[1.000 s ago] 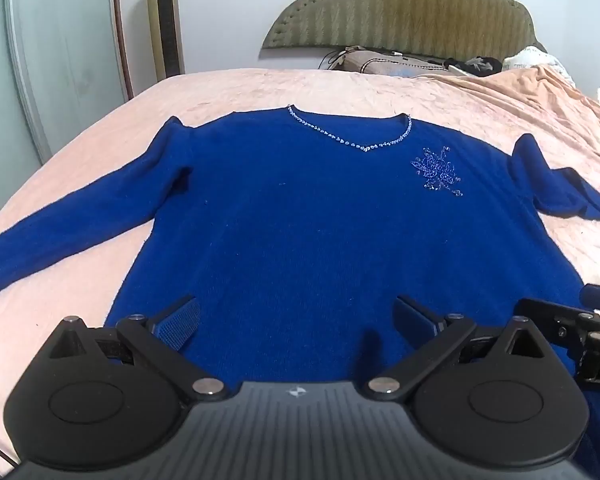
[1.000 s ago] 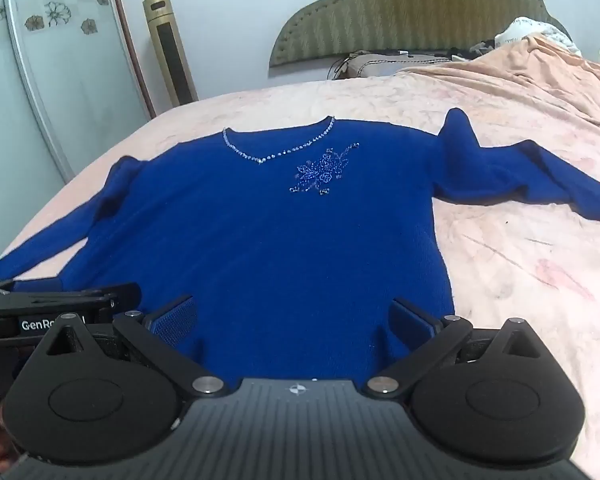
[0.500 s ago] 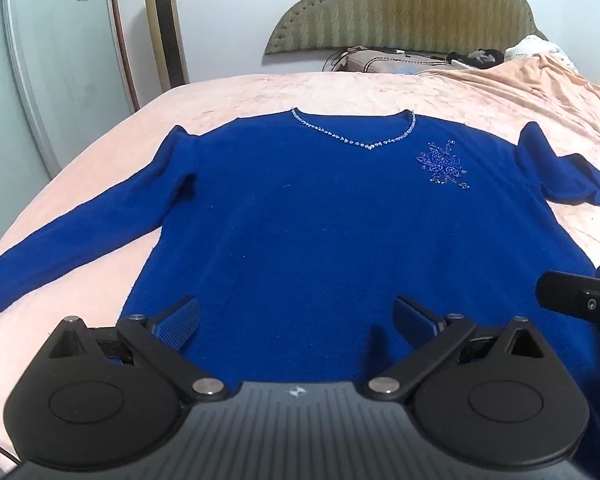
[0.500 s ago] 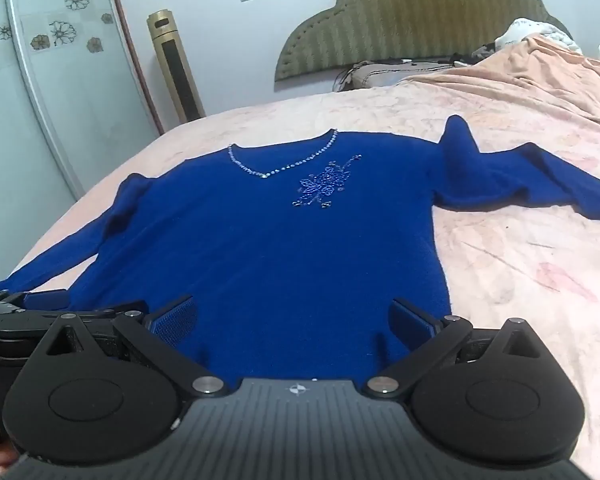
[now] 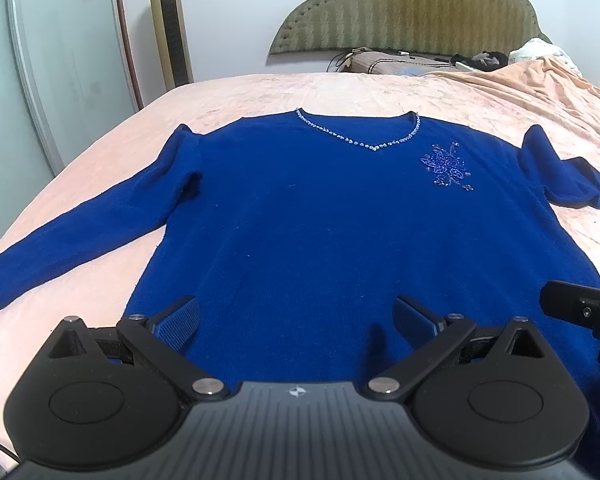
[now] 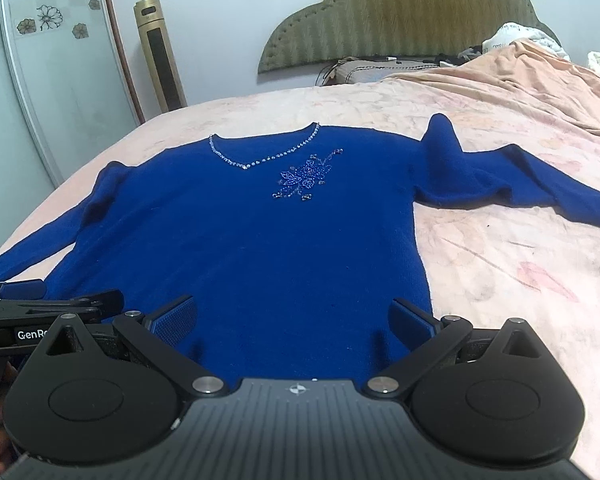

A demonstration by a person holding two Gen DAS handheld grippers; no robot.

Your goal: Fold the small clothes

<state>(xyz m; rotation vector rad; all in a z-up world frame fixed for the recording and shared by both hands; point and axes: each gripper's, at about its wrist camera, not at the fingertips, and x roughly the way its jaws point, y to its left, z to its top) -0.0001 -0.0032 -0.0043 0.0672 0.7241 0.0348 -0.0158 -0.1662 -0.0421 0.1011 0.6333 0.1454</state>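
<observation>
Pink bedspread (image 5: pixel 360 92) under flat blue sweater (image 5: pixel 340 220), both hand-held grippers (image 5: pixel 296 316) (image 6: pixel 294 314) wide apart, empty, above its hem.

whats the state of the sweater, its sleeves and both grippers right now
blue sweater: spread flat on the bed, front up, unfolded
left sleeve: stretched out sideways
right sleeve: stretched out sideways
left gripper: open, empty, at the hem
right gripper: open, empty, at the hem

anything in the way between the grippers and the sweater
Nothing visible. The blue sweater lies spread flat on the bed, and both the left gripper and right gripper hang open right over its bottom hem.
</observation>
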